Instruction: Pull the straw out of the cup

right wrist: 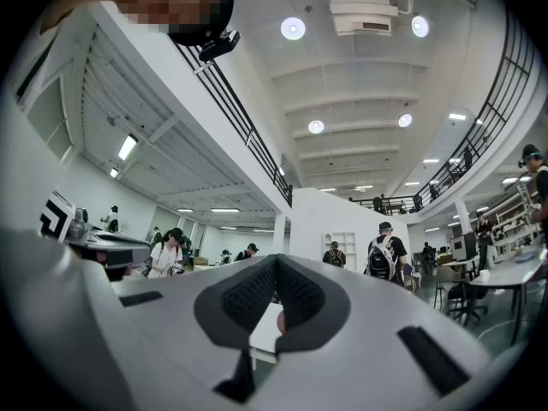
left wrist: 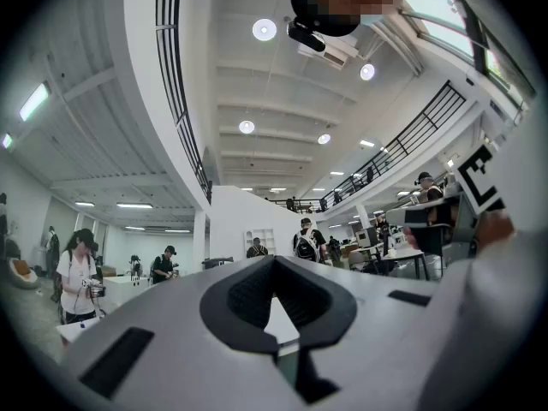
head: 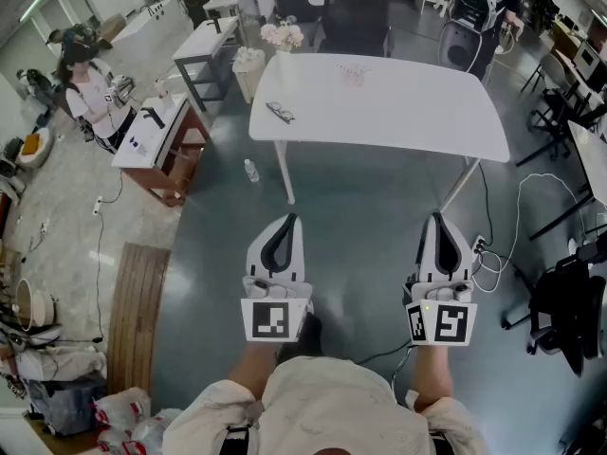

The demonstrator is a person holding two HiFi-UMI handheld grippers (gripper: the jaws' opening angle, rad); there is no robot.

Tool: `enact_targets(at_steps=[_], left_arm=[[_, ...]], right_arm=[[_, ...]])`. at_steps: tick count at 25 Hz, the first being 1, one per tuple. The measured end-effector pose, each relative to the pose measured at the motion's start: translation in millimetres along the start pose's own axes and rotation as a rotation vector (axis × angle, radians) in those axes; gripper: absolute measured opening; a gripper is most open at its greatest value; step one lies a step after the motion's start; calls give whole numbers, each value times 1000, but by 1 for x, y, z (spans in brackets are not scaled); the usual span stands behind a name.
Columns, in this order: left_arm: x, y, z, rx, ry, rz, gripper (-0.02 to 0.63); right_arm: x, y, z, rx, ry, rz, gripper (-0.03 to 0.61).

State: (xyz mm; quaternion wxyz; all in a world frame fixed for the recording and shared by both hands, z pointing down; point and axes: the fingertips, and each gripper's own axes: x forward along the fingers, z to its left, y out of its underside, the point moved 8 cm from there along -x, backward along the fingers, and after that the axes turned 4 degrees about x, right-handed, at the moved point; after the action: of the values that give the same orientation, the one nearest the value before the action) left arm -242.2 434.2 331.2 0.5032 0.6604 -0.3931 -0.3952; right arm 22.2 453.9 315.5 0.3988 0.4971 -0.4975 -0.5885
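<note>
A white table (head: 379, 112) stands a few steps ahead in the head view. On its far side sits a small, faint, clear cup (head: 351, 72) with pinkish marks; I cannot make out a straw at this distance. My left gripper (head: 285, 224) and right gripper (head: 438, 221) are held side by side over the floor, well short of the table and pointing toward it. In the left gripper view the left gripper (left wrist: 274, 259) is shut with nothing between its pads. The right gripper (right wrist: 276, 258) also has its tips together and holds nothing.
A dark small object (head: 280, 112) lies on the table's left part. Flowers (head: 282, 34) stand beyond the far left corner. A black chair (head: 356, 12) is behind the table. A wooden desk (head: 161, 140) and a person (head: 90, 88) are at left. Cables (head: 503, 254) trail on the floor at right.
</note>
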Motion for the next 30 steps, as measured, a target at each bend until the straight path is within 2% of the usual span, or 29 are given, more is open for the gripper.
enact_targets(at_steps=[3,6,13,21,30], left_arm=[[-33,-11,-49,-41,-2,19,3],[-65,-22,-87,-32,8,29,3],[-102,-49,-124,-15,6,42,3],[-102,-58,-150,16,29,25,2],[-61,-39,-145,-14,37,22,2]], right_arm=[[-52,-6,-18,-16,2,11,0],[-98,-9,-33,-4,5,14,0],[-151,-20,-50,38,7,2,0],[-168,-21,-65,27,28,-7,0],[-130,-8,-78,26,19,11,0]])
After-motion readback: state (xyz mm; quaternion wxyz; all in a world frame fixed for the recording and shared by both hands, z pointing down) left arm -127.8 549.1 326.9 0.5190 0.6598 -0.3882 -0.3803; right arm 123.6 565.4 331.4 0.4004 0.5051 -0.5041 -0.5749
